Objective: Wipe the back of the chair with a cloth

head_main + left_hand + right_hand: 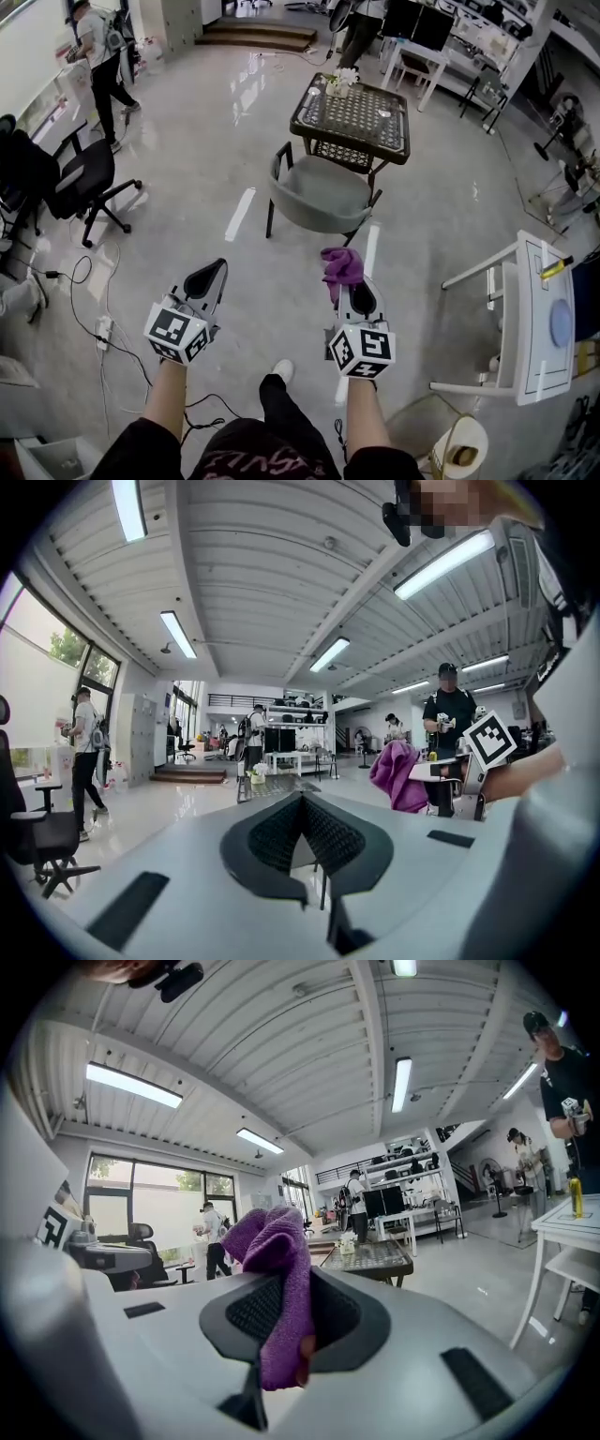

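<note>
The grey chair (pixel 319 195) is being seen tucked at the woven surface (pixel 354 117), well ahead across the glossy floor (pixel 197 150). The purple cloth (pixel 342 264) is being clenched in the right gripper's (pixel 351 291) fingers; the left gripper's (pixel 212 277) fingers are being pressed together, empty.

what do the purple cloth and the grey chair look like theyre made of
The purple cloth looks like soft microfibre or terry, from its fuzzy nap. The chair has a matte grey shell, maybe fabric or plastic, unclear; its thin dark legs look like metal.
</note>
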Motion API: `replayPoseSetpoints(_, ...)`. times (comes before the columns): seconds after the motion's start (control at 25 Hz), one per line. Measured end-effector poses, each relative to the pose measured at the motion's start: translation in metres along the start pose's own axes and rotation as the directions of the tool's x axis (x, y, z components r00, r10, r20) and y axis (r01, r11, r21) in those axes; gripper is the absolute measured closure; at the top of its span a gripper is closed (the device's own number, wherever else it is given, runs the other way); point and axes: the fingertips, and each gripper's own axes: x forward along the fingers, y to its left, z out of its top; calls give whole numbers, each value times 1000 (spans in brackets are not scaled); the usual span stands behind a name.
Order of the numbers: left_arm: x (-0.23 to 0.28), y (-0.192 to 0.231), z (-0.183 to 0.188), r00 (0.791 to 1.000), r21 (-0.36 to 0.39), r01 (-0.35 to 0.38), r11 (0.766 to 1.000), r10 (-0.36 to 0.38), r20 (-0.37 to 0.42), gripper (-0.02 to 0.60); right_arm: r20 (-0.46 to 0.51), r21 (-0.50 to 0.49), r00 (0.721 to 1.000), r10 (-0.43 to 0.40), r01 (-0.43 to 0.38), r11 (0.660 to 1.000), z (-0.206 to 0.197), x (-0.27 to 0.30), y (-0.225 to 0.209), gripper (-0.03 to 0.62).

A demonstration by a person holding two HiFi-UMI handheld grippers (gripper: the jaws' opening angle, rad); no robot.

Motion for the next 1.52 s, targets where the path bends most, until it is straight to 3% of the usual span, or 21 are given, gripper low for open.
replayPoseSetpoints(0.48,92,48,-21,998,2,10,1000,-10,-58,572,-59,-23,998,34,-35,999,-25,95,-15,517)
replayPoseSetpoints(0.76,131,74,-47,996,39,76,996,-74,-49,572,-55,-45,998,-6,4,999,-48,135,-11,517)
replayPoseSetpoints(0.92,155,106,-72,993,24,108,994,-107,-40,572,-43,-65,998,-41,38,997,-69,166,0,517)
replayPoseSetpoints(1.12,179,145,-104,985,64,163,985,-158,-68,572,-28,-58,996,-87,86,995,-94,206,23,517)
replayPoseSetpoints(1.52,216,216,-186,967,34,244,969,-241,-87,572,-24,-50,989,-143,142,989,-166,297,62,517)
